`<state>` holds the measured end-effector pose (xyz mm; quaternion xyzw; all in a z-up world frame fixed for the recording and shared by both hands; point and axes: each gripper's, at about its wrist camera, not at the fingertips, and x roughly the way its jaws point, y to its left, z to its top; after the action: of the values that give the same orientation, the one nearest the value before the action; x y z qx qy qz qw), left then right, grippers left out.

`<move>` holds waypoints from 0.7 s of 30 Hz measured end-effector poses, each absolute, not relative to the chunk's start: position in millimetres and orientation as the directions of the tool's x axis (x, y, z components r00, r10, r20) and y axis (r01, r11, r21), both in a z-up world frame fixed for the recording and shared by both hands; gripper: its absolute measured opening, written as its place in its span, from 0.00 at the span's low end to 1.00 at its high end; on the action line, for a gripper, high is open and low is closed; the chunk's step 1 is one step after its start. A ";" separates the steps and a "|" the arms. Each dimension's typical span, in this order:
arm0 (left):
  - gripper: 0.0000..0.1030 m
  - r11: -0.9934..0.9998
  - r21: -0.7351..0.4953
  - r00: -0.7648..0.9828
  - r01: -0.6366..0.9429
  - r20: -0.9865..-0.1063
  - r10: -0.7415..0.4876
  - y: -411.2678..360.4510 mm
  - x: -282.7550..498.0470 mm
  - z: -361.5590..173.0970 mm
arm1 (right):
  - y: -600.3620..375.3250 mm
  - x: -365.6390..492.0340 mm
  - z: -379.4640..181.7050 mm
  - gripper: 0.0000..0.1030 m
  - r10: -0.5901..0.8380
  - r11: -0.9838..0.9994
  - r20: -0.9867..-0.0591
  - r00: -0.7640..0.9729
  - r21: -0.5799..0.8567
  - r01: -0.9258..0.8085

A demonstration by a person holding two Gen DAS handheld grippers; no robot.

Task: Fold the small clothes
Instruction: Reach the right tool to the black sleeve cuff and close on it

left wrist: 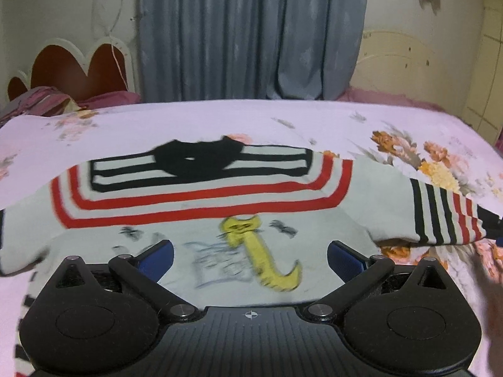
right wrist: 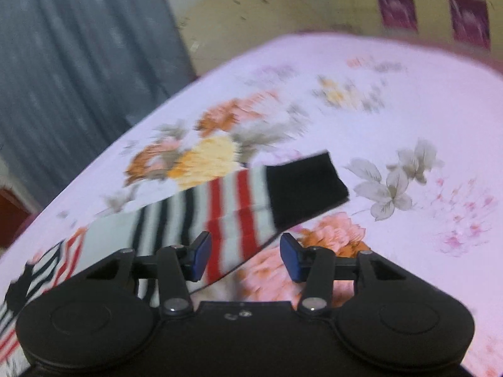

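A small white sweater (left wrist: 377, 188) lies spread flat on the pink floral bed sheet (left wrist: 220, 119). It has red and black stripes, a black collar (left wrist: 201, 157) and a yellow figure (left wrist: 251, 245) on the chest. My left gripper (left wrist: 250, 251) hovers over the chest, open wide, with nothing between its blue pads. The right sleeve (right wrist: 239, 207), striped and ending in a black cuff (right wrist: 305, 188), stretches out to the side. My right gripper (right wrist: 245, 251) is over that sleeve's near edge. Its jaws stand partly open and the pads do not press the cloth. Both views are motion-blurred.
Grey-blue curtains (left wrist: 251, 31) hang behind the bed. At the back left stand a red headboard (left wrist: 78, 69) and a heap of purple bedding (left wrist: 41, 100). A cream headboard (left wrist: 393, 62) is at the back right. Bare sheet (right wrist: 408, 110) lies beyond the cuff.
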<state>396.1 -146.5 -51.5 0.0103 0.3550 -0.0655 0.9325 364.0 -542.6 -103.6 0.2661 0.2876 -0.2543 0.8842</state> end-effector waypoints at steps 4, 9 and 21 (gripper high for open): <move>1.00 0.990 -0.012 0.724 0.143 -0.681 -0.113 -179.3 411.4 -56.8 | -572.6 372.0 -130.8 0.44 -0.261 0.673 -0.654 0.710 0.405 0.619; 1.00 0.989 -0.014 0.700 0.149 -0.705 -0.116 -197.4 424.7 -63.3 | -583.6 371.3 -140.9 0.39 -0.248 0.642 -0.596 0.764 0.489 0.590; 1.00 0.998 0.030 0.687 0.058 -0.726 -0.018 -125.3 445.6 -70.8 | -560.2 406.8 -114.7 0.07 -0.327 0.805 -0.579 0.747 0.244 0.541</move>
<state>445.6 -125.3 -70.8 0.0255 0.3949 -0.0208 0.9182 406.8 -560.2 -114.7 0.2024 0.2643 -0.2378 0.9125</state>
